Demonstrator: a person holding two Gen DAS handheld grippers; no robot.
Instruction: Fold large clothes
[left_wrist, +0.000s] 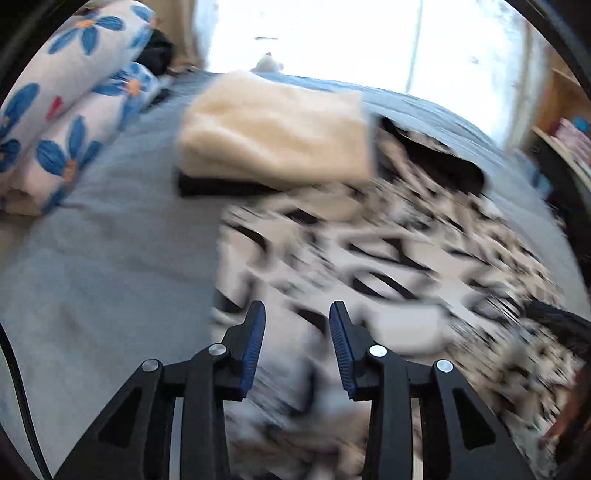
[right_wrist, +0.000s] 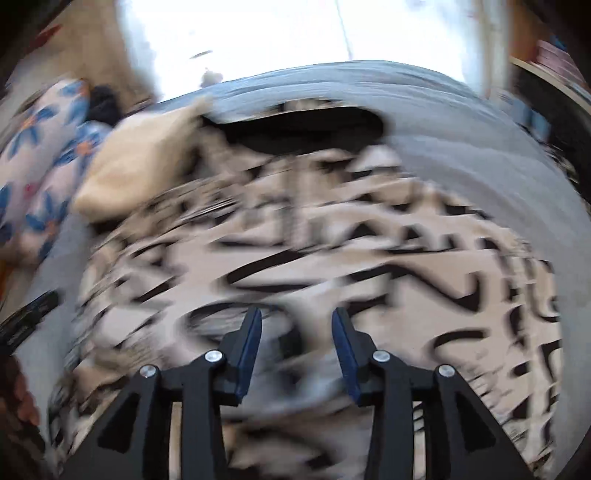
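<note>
Beige-and-black patterned cloth (left_wrist: 388, 266) — a large garment printed with bold dark strokes — is spread over the grey-blue bedcover (left_wrist: 110, 258), filling the near and right part of the left wrist view and almost the whole middle of the right wrist view. Its far edge reaches a folded cream fleece (left_wrist: 273, 136) stacked on a flat black item, and floral pillows in white and blue (left_wrist: 70, 92) are seen at the bed's left side. Both views are heavily smeared, so folds and hems cannot be read with certainty.

The left gripper (left_wrist: 297, 317) is seen with a narrow gap between its blue-padded jaws, and nothing is pinched between them; the cloth lies beneath and beyond the tips. The right gripper (right_wrist: 296, 323) is found in the same state — jaws parted a little, no fabric caught.

The step in hand is judged to be a re-approach between folds, with a fresh edge to be chosen. For this to be done well, the jaws should be opened further before contact, the two corners of one edge should be taken at matching points, and only the garment's layers should be gathered, not the bedcover below.

Both tools are pitched steeply downward over the garment, held side by side at similar tilt.
</note>
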